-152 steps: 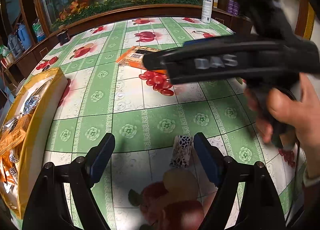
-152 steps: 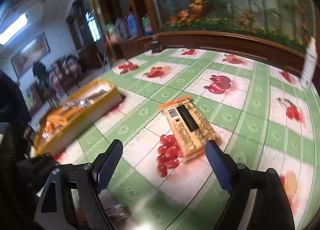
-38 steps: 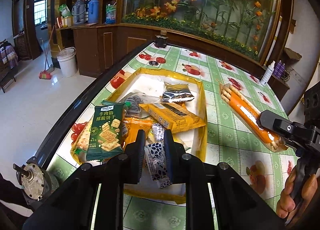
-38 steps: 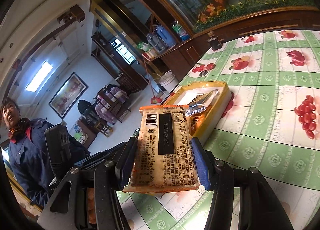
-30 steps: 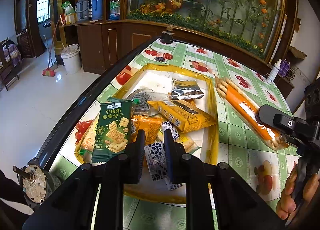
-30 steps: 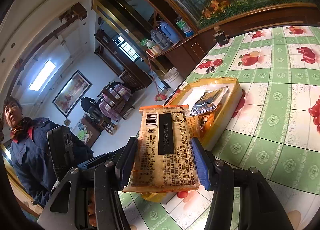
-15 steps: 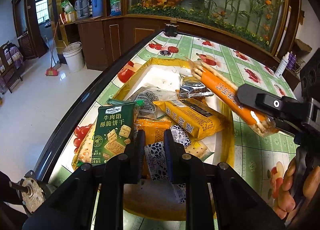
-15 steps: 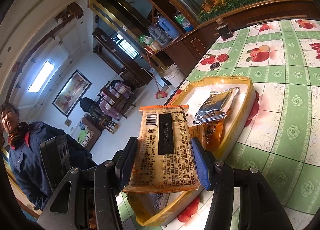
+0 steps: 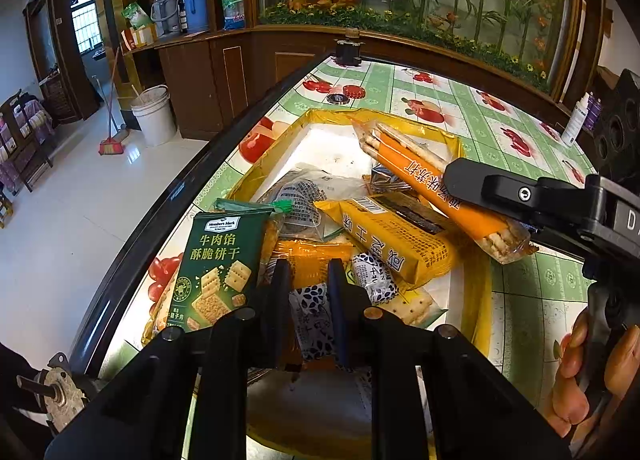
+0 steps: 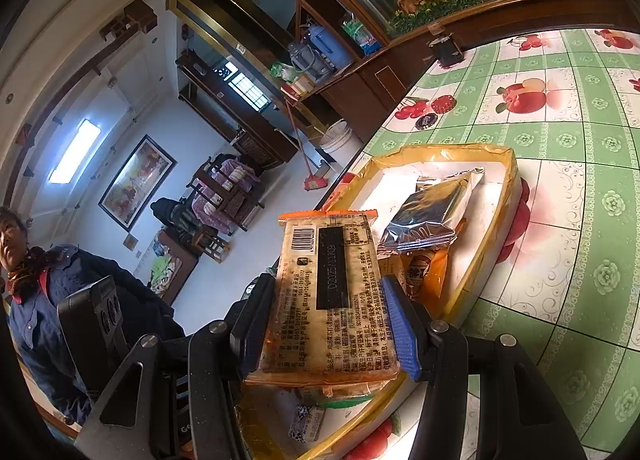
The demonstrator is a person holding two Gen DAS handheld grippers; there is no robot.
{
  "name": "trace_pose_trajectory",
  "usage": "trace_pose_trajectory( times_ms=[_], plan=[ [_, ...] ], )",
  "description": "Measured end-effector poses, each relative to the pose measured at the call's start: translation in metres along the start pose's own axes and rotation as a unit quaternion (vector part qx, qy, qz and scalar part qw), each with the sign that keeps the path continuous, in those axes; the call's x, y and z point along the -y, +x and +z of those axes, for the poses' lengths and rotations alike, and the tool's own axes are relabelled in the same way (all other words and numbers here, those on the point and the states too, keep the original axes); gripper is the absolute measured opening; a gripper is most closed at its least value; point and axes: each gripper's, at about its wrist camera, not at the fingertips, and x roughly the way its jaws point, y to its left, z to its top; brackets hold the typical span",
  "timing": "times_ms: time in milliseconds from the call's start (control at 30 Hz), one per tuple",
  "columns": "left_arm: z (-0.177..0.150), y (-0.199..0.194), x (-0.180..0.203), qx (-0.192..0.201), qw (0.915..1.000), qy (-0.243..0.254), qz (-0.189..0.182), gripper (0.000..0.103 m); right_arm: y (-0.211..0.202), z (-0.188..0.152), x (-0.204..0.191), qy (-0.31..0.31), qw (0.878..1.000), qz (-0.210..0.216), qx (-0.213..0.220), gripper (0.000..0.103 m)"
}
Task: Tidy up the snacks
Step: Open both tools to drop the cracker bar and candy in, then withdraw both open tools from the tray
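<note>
Crackers in a long orange-and-clear plastic sleeve (image 10: 330, 296) sit clenched crosswise in the right gripper (image 10: 324, 330), held above the near end of the yellow-rimmed tray (image 9: 478, 288). To set them down well, I would lower until the sleeve rests flat on the heap, then release, since crackers snap if dropped. The left gripper (image 9: 308, 300) is clamped on a small black-and-white patterned sachet (image 9: 314, 316) over the same tray; it wants only a short drop. Beneath lie crinkly, slippery film packs: a dark green biscuit packet (image 9: 216, 264), a yellow bar-shaped pack (image 9: 394, 238), a silver foil pouch (image 10: 432, 215).
</note>
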Motion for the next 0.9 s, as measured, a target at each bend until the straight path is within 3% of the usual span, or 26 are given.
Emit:
trace_pose_trajectory(
  times_ms=[500, 600, 667, 733, 900],
  plan=[
    [0.001, -0.001, 0.003, 0.003, 0.9999, -0.004, 0.016, 0.018, 0.009, 0.001, 0.0, -0.004, 1.0, -0.013, -0.002, 0.059],
    [0.001, -0.006, 0.003, 0.011, 0.9997, -0.006, 0.02, 0.034, 0.003, 0.001, 0.002, 0.003, 1.0, -0.011, 0.004, 0.06],
    [0.002, -0.012, 0.005, 0.02, 0.9994, -0.003, 0.026, 0.054, -0.003, 0.001, 0.003, 0.004, 1.0, -0.012, 0.009, 0.062],
    [0.002, -0.017, 0.007, 0.03, 0.999, -0.002, 0.034, 0.065, -0.011, 0.001, 0.004, 0.006, 1.0, -0.013, 0.016, 0.064],
    [0.003, -0.03, 0.013, 0.048, 0.9982, 0.003, 0.034, 0.065, -0.038, -0.003, 0.005, 0.007, 0.999, -0.017, 0.035, 0.065]
  ],
)
